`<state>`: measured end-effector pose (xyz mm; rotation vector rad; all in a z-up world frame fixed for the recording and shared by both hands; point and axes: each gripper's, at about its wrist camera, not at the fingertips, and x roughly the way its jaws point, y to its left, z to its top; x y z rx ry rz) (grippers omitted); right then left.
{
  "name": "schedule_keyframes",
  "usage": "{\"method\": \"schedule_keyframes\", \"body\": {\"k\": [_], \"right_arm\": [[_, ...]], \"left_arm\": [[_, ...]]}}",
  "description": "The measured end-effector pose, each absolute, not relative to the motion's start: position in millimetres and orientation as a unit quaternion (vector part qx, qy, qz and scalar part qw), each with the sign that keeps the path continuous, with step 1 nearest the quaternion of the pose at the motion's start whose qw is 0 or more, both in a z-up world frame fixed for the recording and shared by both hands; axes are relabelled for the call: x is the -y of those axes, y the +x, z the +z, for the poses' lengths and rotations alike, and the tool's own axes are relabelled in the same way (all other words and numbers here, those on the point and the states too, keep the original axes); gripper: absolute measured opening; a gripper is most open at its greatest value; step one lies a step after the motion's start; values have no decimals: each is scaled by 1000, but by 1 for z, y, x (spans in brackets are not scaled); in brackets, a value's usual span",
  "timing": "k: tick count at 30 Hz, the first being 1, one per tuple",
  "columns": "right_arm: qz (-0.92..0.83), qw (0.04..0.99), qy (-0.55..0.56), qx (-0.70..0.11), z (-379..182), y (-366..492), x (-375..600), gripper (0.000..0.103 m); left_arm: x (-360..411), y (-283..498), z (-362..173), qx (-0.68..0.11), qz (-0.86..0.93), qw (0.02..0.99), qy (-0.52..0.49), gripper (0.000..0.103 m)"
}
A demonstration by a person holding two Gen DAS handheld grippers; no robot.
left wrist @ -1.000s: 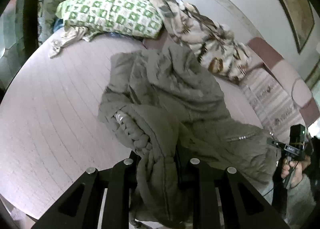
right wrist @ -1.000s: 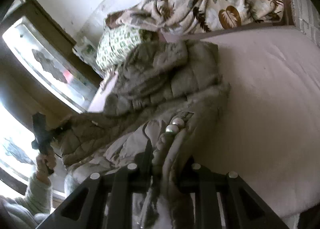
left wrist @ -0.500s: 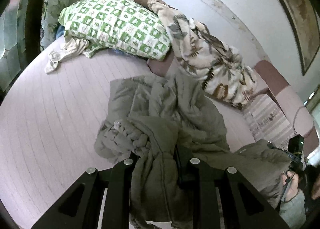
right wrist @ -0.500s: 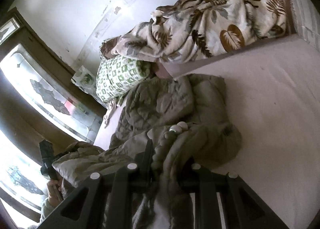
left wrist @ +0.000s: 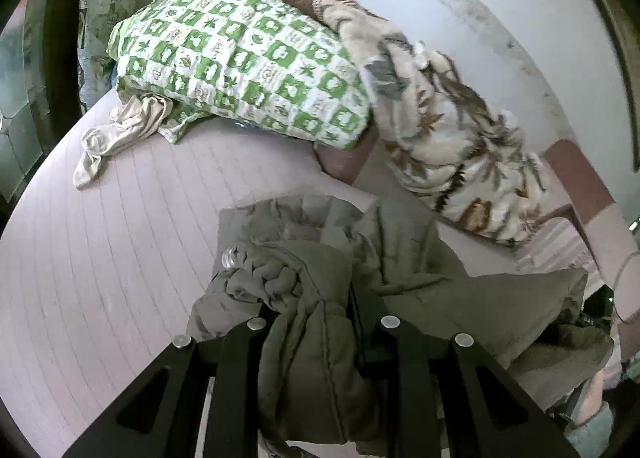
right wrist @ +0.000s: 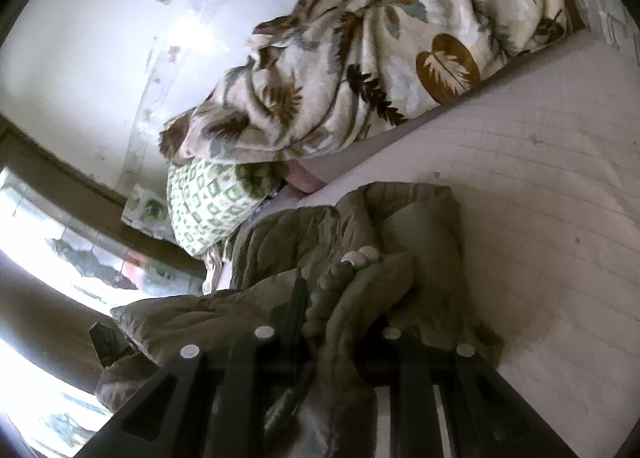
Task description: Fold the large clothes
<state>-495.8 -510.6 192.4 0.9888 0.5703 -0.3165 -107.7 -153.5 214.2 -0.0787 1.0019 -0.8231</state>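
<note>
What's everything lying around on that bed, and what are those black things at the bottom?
padded jacket: one, olive grey, bunched in the middle of the bed, its edges pinched in both tongs
bed sheet: one, pale pink, covering the mattress
checked pillow: one, green and white, at the head of the bed
leaf-print blanket: one, cream with brown leaves, heaped along the wall
small cloth: one, beige, crumpled beside the pillow
left tongs: one pair, black, shut on jacket fabric
right tongs: one pair, black, shut on jacket fabric
</note>
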Motion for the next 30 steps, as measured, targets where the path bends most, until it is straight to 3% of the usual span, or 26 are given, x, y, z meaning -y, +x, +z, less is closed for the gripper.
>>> {"method": "schedule_keyframes", "body": {"k": [10, 30], "right_arm": [[-179, 792, 508, -288, 165, -439, 565, 20], [-152, 727, 585, -325, 47, -365, 633, 22]], "left_arm": [[202, -61, 183, -487, -338, 805, -19, 23], [243, -2, 82, -539, -312, 782, 20, 28]]}}
